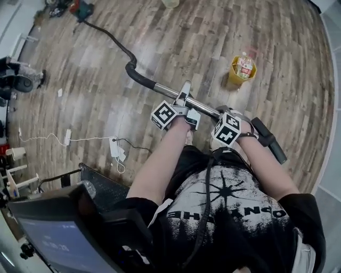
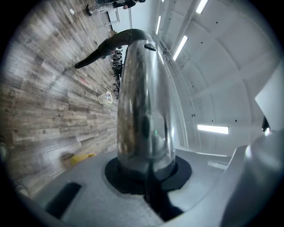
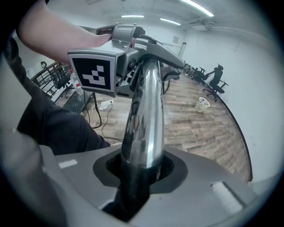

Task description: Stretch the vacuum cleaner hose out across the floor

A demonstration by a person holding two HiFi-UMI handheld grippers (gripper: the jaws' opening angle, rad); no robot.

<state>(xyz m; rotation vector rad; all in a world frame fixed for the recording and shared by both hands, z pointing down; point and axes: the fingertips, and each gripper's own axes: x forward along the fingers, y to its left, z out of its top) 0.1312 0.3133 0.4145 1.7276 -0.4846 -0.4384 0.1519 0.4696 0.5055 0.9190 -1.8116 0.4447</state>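
The vacuum's chrome tube (image 1: 170, 91) runs level across my front, above the wooden floor. Its far left end joins a black curved grip (image 1: 137, 75), and from there the black hose (image 1: 109, 37) trails over the floor to the cleaner body (image 1: 80, 9) at the top left. A black end piece (image 1: 269, 139) sticks out at the right. My left gripper (image 1: 184, 99) is shut on the chrome tube (image 2: 144, 102), which fills its jaws. My right gripper (image 1: 228, 115) is shut on the same tube (image 3: 144, 119) further right, with the left gripper's marker cube (image 3: 93, 73) just ahead.
A yellow bin (image 1: 234, 74) with rubbish stands on the floor beyond the tube. A power strip (image 1: 114, 146) with white cable lies left of my legs. A black wire cart (image 1: 101, 186) and a screen (image 1: 58, 240) stand at the lower left. Office chairs (image 3: 215, 80) line the far wall.
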